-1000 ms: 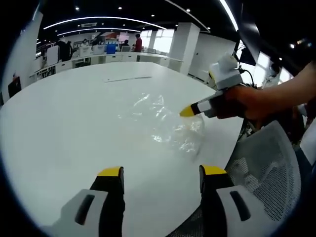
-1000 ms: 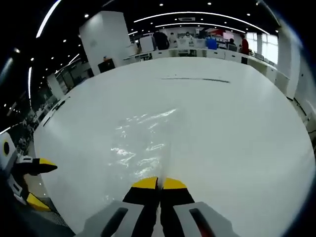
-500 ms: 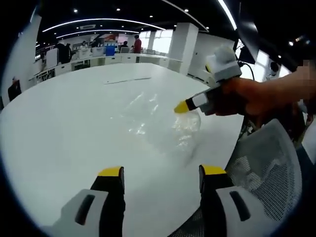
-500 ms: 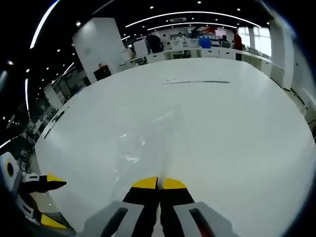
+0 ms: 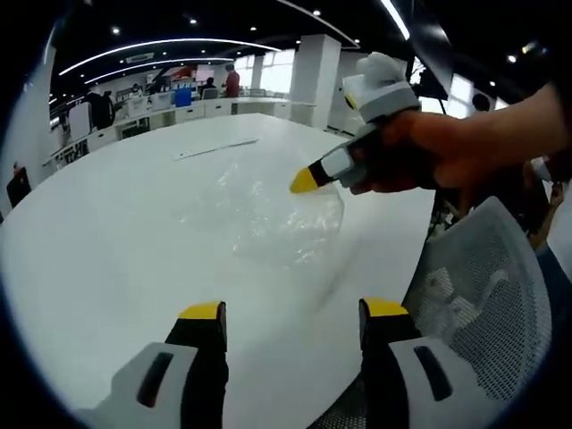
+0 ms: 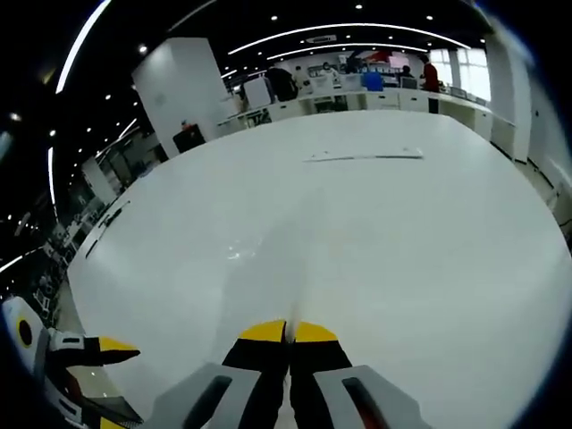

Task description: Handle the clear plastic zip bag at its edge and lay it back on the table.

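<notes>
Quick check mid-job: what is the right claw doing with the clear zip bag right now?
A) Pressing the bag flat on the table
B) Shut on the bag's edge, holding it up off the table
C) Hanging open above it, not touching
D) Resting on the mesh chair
B: in the left gripper view the right claw is shut on the edge of the clear zip bag, which hangs from it down toward the white table; its yellow tips meet in the right gripper view too.

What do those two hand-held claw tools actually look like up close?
Each is a two-jaw tool. The left gripper has black jaws with yellow tips rising from pale grey bodies with dark slots. The right gripper, seen from the left gripper view, has the same yellow tip on black and white, with a pale grey housing on top. A bare hand grips it.
</notes>
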Demonstrator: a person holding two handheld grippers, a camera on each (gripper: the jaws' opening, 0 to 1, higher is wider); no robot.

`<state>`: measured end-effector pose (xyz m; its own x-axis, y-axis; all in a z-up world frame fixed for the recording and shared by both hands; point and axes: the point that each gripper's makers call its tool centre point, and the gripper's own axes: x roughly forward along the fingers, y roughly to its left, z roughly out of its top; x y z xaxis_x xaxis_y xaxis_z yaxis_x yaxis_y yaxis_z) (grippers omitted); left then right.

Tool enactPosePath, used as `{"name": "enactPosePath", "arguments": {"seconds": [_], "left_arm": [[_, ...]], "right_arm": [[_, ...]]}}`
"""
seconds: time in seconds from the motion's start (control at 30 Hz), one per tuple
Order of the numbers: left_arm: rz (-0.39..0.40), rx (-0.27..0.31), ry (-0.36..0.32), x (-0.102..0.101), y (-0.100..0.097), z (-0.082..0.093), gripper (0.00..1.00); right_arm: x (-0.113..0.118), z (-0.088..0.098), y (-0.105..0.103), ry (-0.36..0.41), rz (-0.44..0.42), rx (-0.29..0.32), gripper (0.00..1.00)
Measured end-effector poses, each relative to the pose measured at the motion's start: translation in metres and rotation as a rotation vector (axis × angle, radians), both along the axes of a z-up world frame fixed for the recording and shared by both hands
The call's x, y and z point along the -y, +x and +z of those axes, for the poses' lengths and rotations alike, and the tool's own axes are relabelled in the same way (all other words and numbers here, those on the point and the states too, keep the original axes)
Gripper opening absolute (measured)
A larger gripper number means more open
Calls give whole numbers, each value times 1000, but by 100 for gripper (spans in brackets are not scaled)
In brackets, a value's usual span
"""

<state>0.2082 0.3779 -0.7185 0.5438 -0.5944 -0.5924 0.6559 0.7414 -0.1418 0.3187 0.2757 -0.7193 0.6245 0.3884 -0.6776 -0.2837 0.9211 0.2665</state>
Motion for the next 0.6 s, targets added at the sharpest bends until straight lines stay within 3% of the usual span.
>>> {"name": "enactPosePath", "arguments": {"seconds": [0.23, 0.6], "left_arm": [[-17, 26, 42, -3, 1, 1, 57], [1, 24, 47, -8, 5, -1, 55]], "right_arm": [[-10, 5, 3, 19, 2, 5, 0], [-24, 12, 7, 39, 9, 17, 0]]}}
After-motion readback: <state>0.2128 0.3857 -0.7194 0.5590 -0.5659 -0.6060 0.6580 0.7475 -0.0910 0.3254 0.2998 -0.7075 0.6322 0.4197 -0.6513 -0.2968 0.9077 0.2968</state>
